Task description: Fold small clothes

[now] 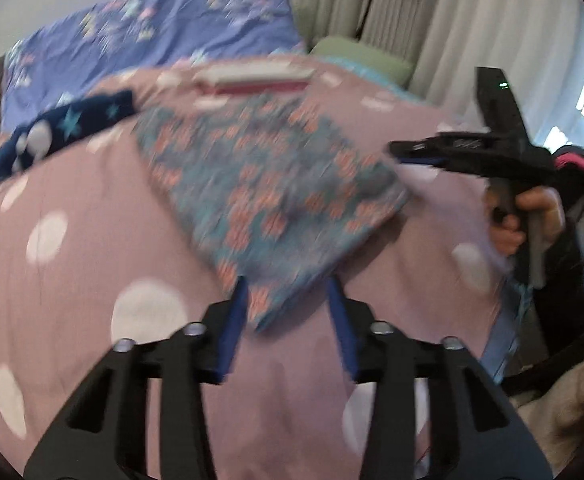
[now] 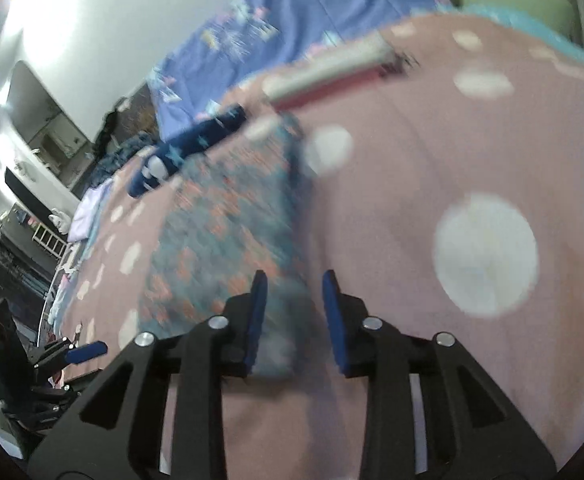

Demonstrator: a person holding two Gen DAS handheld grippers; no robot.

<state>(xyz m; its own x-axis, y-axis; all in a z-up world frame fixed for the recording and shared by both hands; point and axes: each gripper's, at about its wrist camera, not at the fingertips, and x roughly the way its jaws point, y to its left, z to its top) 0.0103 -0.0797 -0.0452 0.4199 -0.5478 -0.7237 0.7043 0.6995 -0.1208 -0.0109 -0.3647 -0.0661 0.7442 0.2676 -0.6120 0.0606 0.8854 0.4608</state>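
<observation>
A folded teal cloth with pink motifs point(image 1: 268, 184) lies flat on the pink polka-dot bedspread point(image 1: 72, 208). My left gripper point(image 1: 290, 312) stands open just above it, and the cloth's near corner shows between the blue pads without touching them. In the right wrist view the same cloth point(image 2: 228, 224) runs up the left side, its right edge passing under my right gripper point(image 2: 295, 308). That gripper's jaws stand apart with nothing pinched. The right gripper point(image 1: 415, 152) also shows at the cloth's right corner, held by a hand point(image 1: 531, 216). The left gripper point(image 2: 88, 350) shows at lower left. Both views are blurred.
A navy star-print garment point(image 1: 64, 132) lies beyond the cloth to the left. A folded white and red item point(image 1: 252, 78) sits at the far side of the bedspread. Behind are a violet printed pillow point(image 1: 152, 40), a green cushion point(image 1: 363, 56) and curtains point(image 1: 451, 20). Furniture point(image 2: 32, 152) stands left.
</observation>
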